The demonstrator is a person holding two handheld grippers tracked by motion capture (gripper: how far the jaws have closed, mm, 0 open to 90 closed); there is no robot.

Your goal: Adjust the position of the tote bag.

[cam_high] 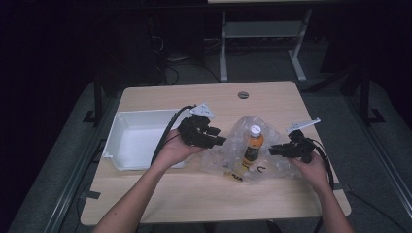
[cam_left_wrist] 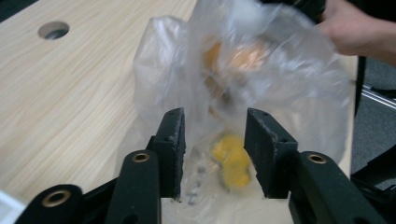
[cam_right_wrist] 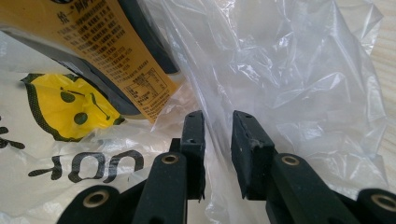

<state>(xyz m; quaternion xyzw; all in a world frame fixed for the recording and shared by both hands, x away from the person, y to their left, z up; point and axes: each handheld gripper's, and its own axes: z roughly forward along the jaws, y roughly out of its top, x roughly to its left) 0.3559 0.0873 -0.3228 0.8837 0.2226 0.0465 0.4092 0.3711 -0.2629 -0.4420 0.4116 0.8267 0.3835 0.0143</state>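
Clear plastic bag (cam_high: 243, 145) sits centre-right of the high view on the table (cam_high: 194, 194), an orange bottle (cam_high: 252, 145) lying inside it, white cap toward frame top. Left gripper (cam_high: 218, 141) is at the bag's left edge, right gripper (cam_high: 273, 150) at its right edge, so each side of the bag gets worked from its own hand, probably to spread the mouth or free the bottle.

Left gripper view: jaws parted wide, bag film (cam_left_wrist: 252, 70) between and beyond them, nothing pinched; bottle blurred behind the plastic.

Right gripper view: jaws nearly together with a fold of film (cam_right_wrist: 217, 140) running through the narrow gap; looks like it pinches the bag, though real clamping is hard to confirm. Bottle label (cam_right_wrist: 107, 51) is at upper left, a yellow smiley print (cam_right_wrist: 65, 107) below it.

White bin (cam_high: 141, 138) sits left of centre, just beside the left hand, likely the drop spot.
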